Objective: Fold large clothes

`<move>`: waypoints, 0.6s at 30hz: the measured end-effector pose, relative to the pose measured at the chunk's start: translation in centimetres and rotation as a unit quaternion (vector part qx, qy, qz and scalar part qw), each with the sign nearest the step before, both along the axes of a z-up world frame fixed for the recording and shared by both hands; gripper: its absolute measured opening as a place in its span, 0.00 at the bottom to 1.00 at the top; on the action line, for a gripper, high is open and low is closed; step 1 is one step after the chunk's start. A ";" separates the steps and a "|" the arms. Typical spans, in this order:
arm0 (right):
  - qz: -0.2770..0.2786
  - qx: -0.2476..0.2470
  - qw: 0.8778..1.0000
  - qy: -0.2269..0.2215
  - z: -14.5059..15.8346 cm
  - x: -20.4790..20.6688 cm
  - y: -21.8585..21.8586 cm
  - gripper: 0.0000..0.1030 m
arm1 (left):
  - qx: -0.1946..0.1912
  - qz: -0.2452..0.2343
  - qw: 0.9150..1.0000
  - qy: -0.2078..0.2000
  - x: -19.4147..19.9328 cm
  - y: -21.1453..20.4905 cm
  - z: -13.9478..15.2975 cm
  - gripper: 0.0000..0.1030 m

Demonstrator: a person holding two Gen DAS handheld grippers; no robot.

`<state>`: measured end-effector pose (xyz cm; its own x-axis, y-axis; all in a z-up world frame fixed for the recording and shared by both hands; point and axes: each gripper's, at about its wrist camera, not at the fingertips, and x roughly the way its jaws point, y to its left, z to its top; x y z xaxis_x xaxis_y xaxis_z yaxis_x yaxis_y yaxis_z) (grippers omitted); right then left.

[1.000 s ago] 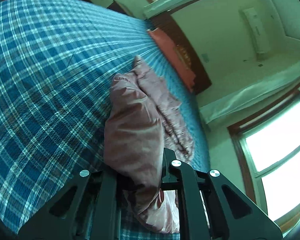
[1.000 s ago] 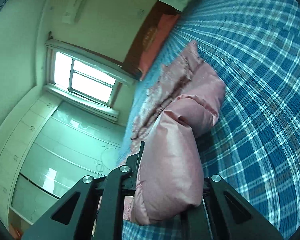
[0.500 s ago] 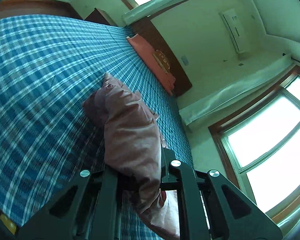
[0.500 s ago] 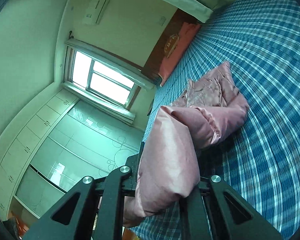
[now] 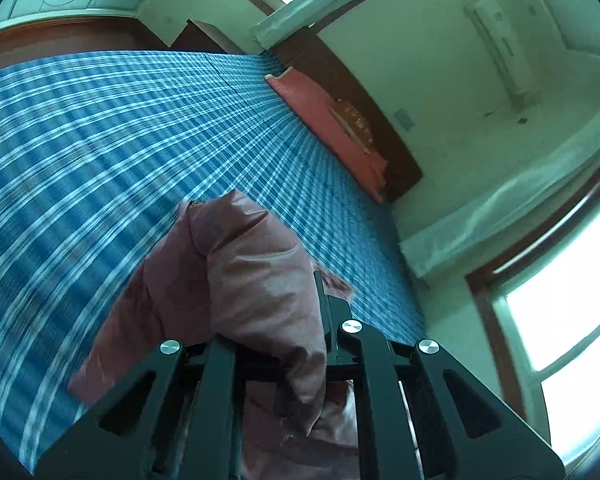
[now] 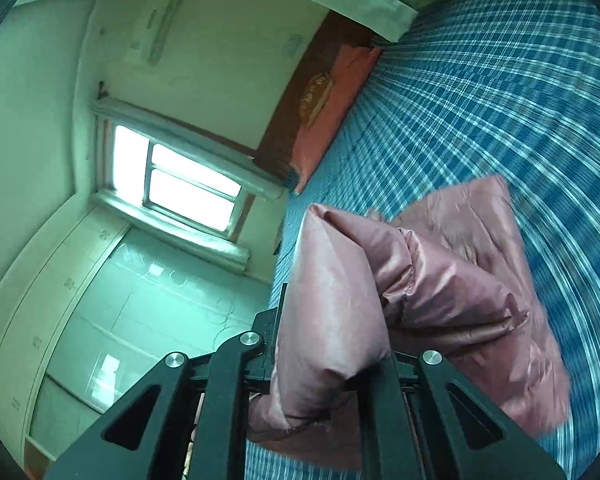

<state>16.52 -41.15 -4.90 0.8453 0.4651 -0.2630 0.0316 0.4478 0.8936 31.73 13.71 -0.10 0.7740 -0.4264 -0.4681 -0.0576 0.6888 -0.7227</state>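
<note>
A pink padded garment (image 5: pixel 256 288) bulges up between the fingers of my left gripper (image 5: pixel 272 344), which is shut on a thick fold of it above the blue plaid bed (image 5: pixel 100 140). My right gripper (image 6: pixel 332 352) is shut on another puffy fold of the same garment (image 6: pixel 332 300). The rest of the garment (image 6: pixel 480 264) hangs doubled over to the right and trails down toward the bed (image 6: pixel 500 100). The fingertips of both grippers are hidden by the fabric.
A salmon-pink pillow (image 5: pixel 324 120) lies along the dark wooden headboard (image 5: pixel 364 100) at the far end of the bed; it also shows in the right wrist view (image 6: pixel 332 112). Windows (image 6: pixel 180 180) and pale wardrobe doors (image 6: pixel 100 320) line the walls.
Both grippers have lifted and tilted up with the garment. The garment has come off the bed and now hangs bunched close to the cameras. The bed looks blurred from motion.
</note>
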 end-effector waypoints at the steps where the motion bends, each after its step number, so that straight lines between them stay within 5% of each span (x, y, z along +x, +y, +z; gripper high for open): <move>1: -0.003 -0.004 1.000 0.009 -0.4 1.9 -0.3 0.11 | 0.007 0.001 1.000 0.005 1.6 -0.3 -0.3 0.10; 8: -0.013 -0.041 0.996 0.072 -3.8 12.6 -1.3 0.11 | 0.066 0.007 0.997 0.047 12.4 -3.0 -4.5 0.10; 14: -0.021 -0.067 0.990 0.120 -7.7 18.1 -1.8 0.11 | 0.121 0.005 0.990 0.077 15.6 -5.4 -8.5 0.10; 18: -0.012 -0.069 0.989 0.133 -8.7 19.3 -2.1 0.24 | 0.137 -0.005 0.987 0.084 16.5 -5.6 -9.8 0.18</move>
